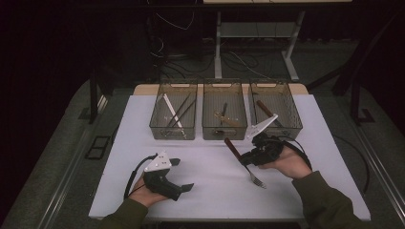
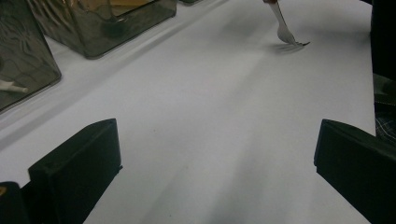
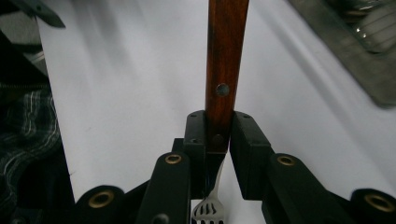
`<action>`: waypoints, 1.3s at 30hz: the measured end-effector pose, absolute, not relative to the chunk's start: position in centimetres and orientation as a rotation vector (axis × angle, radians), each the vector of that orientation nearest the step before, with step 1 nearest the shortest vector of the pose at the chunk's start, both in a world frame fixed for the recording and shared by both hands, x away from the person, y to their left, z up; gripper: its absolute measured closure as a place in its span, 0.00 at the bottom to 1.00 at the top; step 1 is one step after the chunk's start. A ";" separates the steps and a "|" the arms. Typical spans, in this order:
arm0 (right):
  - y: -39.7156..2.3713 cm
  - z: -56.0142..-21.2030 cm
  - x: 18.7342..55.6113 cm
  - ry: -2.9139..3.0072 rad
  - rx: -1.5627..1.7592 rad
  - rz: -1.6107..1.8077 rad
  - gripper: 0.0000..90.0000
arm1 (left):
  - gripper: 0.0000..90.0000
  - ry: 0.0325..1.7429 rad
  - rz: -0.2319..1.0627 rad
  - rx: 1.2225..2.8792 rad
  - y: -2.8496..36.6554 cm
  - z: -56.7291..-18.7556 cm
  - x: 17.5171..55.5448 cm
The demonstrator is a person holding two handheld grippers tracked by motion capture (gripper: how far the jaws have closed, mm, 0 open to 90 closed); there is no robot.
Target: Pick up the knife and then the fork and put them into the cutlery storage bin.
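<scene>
A white table [image 1: 205,191] bore three bins [image 1: 224,116] along its far edge. The left gripper [image 1: 179,174] rested near the front edge, jaws wide apart on nothing. The right gripper [image 1: 244,159] was clamped on a wooden-handled fork [image 1: 234,148], tines toward the person, above the table before the bins.

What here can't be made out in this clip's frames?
- Fork: the right gripper covers its neck in the right gripper view; the bottom edge cuts its tines.
- Middle bin: contents too small and dim in the high view.
- Left bin: cut by the left gripper view's edge.
</scene>
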State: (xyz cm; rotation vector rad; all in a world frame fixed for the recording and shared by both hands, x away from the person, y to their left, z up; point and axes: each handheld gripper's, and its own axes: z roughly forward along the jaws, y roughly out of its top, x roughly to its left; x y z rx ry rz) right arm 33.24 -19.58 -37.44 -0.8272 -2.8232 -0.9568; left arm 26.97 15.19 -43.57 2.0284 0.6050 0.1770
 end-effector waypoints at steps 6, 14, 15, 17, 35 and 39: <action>-21.6 -36.4 33.6 -2.789 -0.866 -1.054 0.85 | 0.00 0.606 0.176 2.027 15.2 -43.6 27.0; -24.4 -35.0 34.1 -2.761 -0.952 -1.164 0.85 | 0.00 0.606 0.177 2.028 15.2 -43.6 27.0; -24.7 -34.8 34.1 -2.757 -0.969 -1.179 0.85 | 0.00 0.606 0.177 2.028 15.2 -43.6 27.0; -25.3 -34.4 34.3 -2.750 -0.996 -1.207 0.85 | 0.00 0.605 0.178 2.035 15.2 -43.6 27.0; -30.7 -28.4 39.0 -2.795 -1.334 -1.354 0.85 | 0.00 0.612 0.179 2.025 15.2 -43.6 27.0; -31.2 -27.5 40.4 -2.804 -1.389 -1.358 0.85 | 0.00 0.612 0.178 2.022 15.2 -43.6 27.0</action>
